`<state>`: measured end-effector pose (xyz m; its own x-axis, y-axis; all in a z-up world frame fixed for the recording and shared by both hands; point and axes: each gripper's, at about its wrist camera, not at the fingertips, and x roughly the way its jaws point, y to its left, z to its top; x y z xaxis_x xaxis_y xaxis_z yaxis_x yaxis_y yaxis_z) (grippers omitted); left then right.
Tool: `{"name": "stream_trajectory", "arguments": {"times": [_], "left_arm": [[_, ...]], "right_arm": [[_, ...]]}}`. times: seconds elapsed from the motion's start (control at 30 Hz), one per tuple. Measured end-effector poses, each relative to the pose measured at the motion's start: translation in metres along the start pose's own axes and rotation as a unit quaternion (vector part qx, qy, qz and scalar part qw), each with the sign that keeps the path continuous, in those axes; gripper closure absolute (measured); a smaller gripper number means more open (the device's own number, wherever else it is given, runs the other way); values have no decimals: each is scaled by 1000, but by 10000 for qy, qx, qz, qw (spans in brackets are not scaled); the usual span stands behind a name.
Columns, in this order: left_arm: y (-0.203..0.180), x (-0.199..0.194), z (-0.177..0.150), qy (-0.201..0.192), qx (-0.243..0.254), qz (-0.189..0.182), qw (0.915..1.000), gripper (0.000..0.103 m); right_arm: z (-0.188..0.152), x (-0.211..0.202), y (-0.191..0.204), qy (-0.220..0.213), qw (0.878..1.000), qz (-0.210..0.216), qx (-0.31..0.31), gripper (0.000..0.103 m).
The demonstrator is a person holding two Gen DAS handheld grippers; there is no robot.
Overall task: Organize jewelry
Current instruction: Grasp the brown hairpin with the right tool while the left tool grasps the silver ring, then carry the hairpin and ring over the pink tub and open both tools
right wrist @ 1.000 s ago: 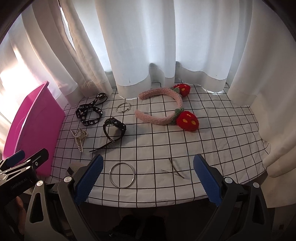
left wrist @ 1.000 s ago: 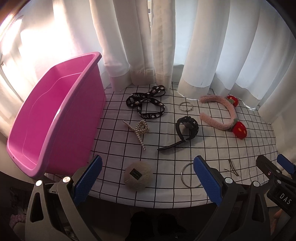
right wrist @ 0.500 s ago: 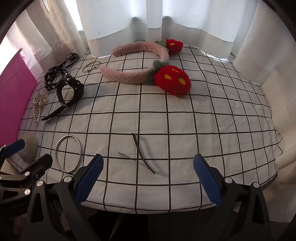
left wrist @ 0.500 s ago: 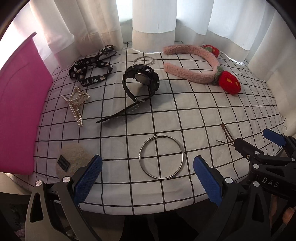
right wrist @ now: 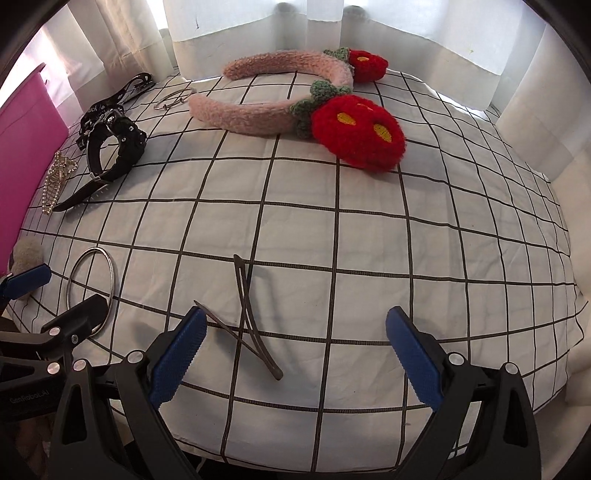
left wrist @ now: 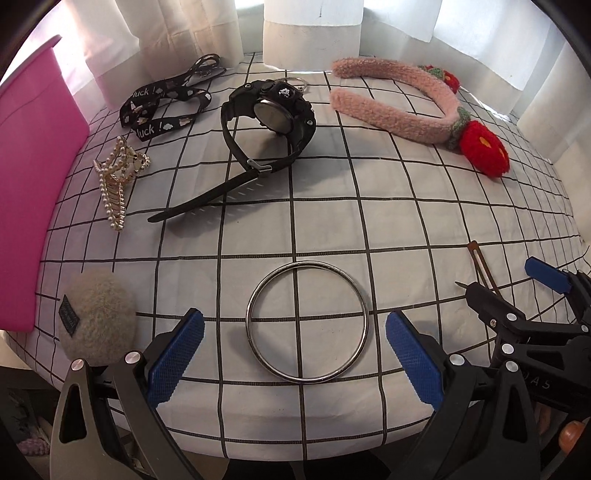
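Observation:
My left gripper (left wrist: 293,356) is open, low over the checked cloth, with a silver bangle (left wrist: 255,343) lying between its blue pads. My right gripper (right wrist: 293,354) is open, with two dark hair clips (right wrist: 246,314) lying crossed near its left pad. Farther back lie a black watch (left wrist: 275,112), a pearl hair claw (left wrist: 114,181), a black lanyard (left wrist: 159,107), a small silver ring (right wrist: 173,99) and a pink fuzzy headband (right wrist: 258,118) with red strawberries. A grey fuzzy scrunchie (left wrist: 96,319) lies at the left front.
A pink plastic bin (left wrist: 29,177) stands along the table's left edge. White curtains (left wrist: 314,29) hang close behind and to the right of the table. The cloth's front edge (left wrist: 295,446) is just under both grippers.
Both grippers have moved forward and down toward the table. The bangle now sits between the left pads and the hair clips between the right pads. Nothing was picked up.

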<state>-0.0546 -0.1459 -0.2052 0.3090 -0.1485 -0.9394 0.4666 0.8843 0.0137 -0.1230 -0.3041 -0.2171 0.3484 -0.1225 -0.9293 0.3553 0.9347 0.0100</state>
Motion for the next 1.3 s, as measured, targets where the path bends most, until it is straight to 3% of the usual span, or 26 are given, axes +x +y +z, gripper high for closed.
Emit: {"name": "stream_trajectory", "arguments": {"times": [0.13,0.33,0.53,0.6,0.7,0.77,0.9,0.93,0.97,1.0,1.03,1.3], "left_arm": [[2,12,-2,141,-91,51,9998,5],[6,9,-10,-188,-196,55,9996,5],[6,10,-7,-42,-193,30,9998,6],[6,9,-5,-1,-168,16,9999,8],[7,4,-8,-23,-104,-17,9999,20],[5,0,-12,-79,-37,-42,10000,34],[5,-2,-15,-90,12,-70,9999,34],[6,-2,-15,-95,16,-80,9999,35],[7,-3,-16,-101,-3,-107,9999,35],[7,-3,-15,-107,-19,-134,9999,35],[8,-4,-15,-110,-32,-166,9998,35],[16,-17,-11,-332,-39,-159,9993,36]], "right_arm": [[0,3,0,-37,9999,-81,-77,10],[-5,2,0,-215,9996,-99,-133,9],[-2,2,0,-117,9998,-88,-161,9],[-1,2,1,-110,9997,-54,-210,10],[0,2,4,-112,9995,-71,-270,11],[-1,2,3,-112,9996,-1,-245,16],[-4,-4,14,-232,9985,83,-482,38],[-4,-5,17,-264,9981,105,-540,51],[-5,-7,21,-307,9977,108,-590,71],[-4,-8,24,-337,9974,95,-625,83],[-4,-8,25,-341,9973,60,-640,88],[-4,-13,18,-428,9978,365,-356,89]]}}
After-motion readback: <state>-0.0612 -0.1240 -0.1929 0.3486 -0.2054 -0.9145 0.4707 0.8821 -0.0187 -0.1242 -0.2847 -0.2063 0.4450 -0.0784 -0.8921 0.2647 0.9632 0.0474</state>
